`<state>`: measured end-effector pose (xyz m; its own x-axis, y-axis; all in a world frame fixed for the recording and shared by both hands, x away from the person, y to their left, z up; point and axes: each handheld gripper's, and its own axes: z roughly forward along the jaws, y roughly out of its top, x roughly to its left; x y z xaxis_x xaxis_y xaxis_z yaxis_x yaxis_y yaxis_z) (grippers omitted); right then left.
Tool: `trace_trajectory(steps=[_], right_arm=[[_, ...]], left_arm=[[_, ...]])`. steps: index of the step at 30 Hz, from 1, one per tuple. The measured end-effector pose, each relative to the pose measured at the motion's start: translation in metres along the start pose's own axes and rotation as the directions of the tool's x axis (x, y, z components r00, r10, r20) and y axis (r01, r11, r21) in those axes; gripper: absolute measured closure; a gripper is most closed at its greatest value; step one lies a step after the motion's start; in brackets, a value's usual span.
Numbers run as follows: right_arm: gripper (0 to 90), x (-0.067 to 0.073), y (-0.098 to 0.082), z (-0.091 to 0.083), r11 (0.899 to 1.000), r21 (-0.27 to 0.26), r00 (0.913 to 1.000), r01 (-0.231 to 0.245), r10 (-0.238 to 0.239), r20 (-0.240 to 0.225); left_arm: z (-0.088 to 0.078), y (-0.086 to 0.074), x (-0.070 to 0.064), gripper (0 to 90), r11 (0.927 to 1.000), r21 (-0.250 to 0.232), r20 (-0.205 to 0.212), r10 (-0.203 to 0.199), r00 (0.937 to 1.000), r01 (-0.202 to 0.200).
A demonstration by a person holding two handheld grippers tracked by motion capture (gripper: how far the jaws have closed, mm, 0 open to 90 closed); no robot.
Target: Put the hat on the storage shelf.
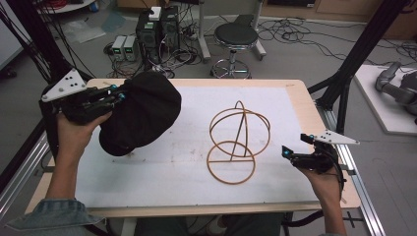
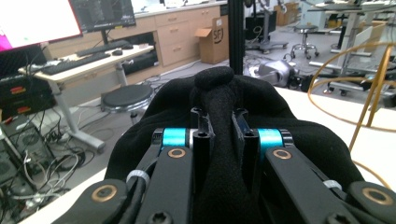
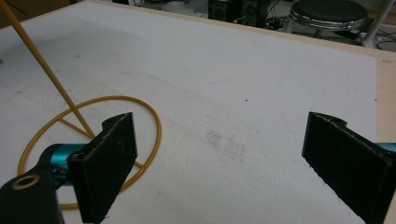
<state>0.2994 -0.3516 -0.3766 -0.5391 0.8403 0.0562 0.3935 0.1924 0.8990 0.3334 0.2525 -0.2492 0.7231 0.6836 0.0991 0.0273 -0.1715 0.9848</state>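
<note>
A black cloth hat [image 1: 140, 115] hangs above the left part of the white table [image 1: 162, 172]. My left gripper [image 1: 120, 93] is shut on a fold at its edge. In the left gripper view the jaws [image 2: 220, 123] pinch that black fold, and the hat [image 2: 219, 88] bulges beyond them. A yellow wire hat stand [image 1: 239, 142], a round base with hoops on a slanted rod, sits right of centre on the table. My right gripper [image 1: 285, 151] rests low at the table's right edge, open with nothing between its jaws [image 3: 222, 126]. The stand's base ring [image 3: 70, 112] lies to their left.
Light wood edges border the white tabletop. Black frame posts [image 1: 361, 46] rise at both far corners. On the floor beyond are a black stool [image 1: 236, 37], computer boxes [image 1: 157, 27] and cables. A grey robot arm [image 1: 398, 86] lies on a platform at the right.
</note>
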Motion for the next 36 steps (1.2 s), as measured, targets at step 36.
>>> trace_trajectory(steps=[36], right_arm=[[9.9,0.001,0.003,-0.004,1.000,-0.015,1.0000,-0.003,0.003,-0.007]], left_arm=[[0.047,0.071,-0.034,81.3,0.9776,-0.207,0.261,0.094,0.9608,-0.040]])
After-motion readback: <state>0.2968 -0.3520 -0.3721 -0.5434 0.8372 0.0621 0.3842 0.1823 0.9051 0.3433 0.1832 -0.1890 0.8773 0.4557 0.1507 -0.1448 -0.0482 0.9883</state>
